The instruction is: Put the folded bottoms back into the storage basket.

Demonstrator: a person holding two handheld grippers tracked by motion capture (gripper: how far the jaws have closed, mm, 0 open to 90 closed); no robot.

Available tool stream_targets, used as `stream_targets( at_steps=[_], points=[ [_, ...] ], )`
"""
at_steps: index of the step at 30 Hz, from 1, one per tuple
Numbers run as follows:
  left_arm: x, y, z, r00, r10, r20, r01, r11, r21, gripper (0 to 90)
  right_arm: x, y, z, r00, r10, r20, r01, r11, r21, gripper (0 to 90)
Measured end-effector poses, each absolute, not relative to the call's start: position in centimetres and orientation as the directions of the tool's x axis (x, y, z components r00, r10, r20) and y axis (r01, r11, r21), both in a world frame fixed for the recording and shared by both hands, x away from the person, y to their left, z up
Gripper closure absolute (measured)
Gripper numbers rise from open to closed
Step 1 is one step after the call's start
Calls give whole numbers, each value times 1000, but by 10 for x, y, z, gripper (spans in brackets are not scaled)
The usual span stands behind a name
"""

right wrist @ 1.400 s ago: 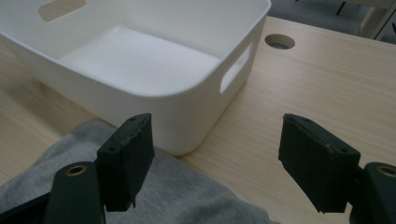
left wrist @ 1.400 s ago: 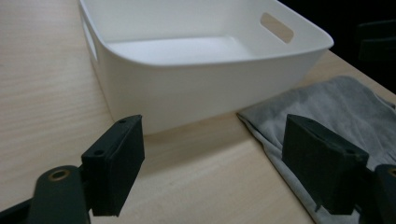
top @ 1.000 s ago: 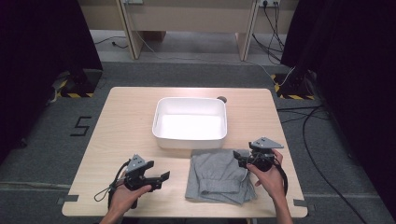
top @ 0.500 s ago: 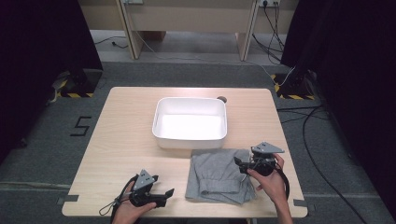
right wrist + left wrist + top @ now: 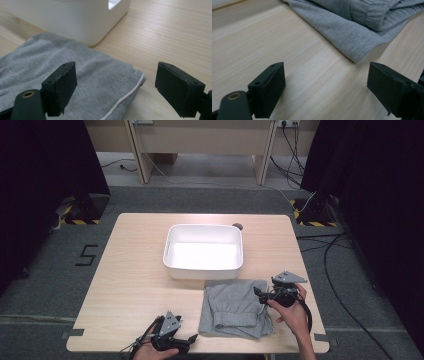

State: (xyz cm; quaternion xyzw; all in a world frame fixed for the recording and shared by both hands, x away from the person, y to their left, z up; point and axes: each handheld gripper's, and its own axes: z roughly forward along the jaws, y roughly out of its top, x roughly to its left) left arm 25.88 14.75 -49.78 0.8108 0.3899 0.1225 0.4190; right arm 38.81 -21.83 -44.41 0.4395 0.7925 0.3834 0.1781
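cloth (image 5: 235, 309): grey, folded, white cord at one edge, on table (image 5: 130, 270) just in front of tub | writing: none I can read | tub (image 5: 204, 269): white | my left gripper (image 5: 191, 340): wide apart, nothing held, near cloth's corner | right gripper (image 5: 257, 293): wide, over cloth, not gripping

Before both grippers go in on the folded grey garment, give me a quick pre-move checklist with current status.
1. Left gripper jaws open, nothing between them: ok.
2. Right gripper jaws open, over the cloth's corner, pads not pressing on it: ok.
3. Folded grey knitted garment lying flat on the light wooden table, near corner in front of the left jaws: ok.
4. White rectangular plastic tub empty, just behind the garment: ok.
5. White drawstring along the garment's edge, clear of the right jaws: ok.
6. Whether the garment's far edge touches the tub: cannot tell.
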Motion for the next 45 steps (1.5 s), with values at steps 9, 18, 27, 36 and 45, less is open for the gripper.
stream_targets(
  at_steps=[9, 18, 27, 36, 45],
  points=[
    [254, 127, -501, 705, 702, -104, 483, -368, 794, 145, 389, -219, -445, -545, 837, 50, 564, 322, 760, 188],
    [265, 97, -500, 731, 676, -95, 465, -391, 794, 159, 391, -219, -448, -550, 834, 40, 561, 333, 758, 192],
    [278, 72, -495, 744, 655, -131, 485, -394, 781, 237, 392, -222, -447, -553, 832, 41, 558, 333, 760, 198],
    [297, 75, -492, 720, 641, -265, 566, -322, 759, 599, 392, -221, -449, -551, 833, 45, 565, 333, 755, 204],
    [288, 94, -491, 728, 649, -222, 538, -339, 772, 706, 390, -223, -444, -554, 831, 62, 562, 318, 763, 210]
  ],
)
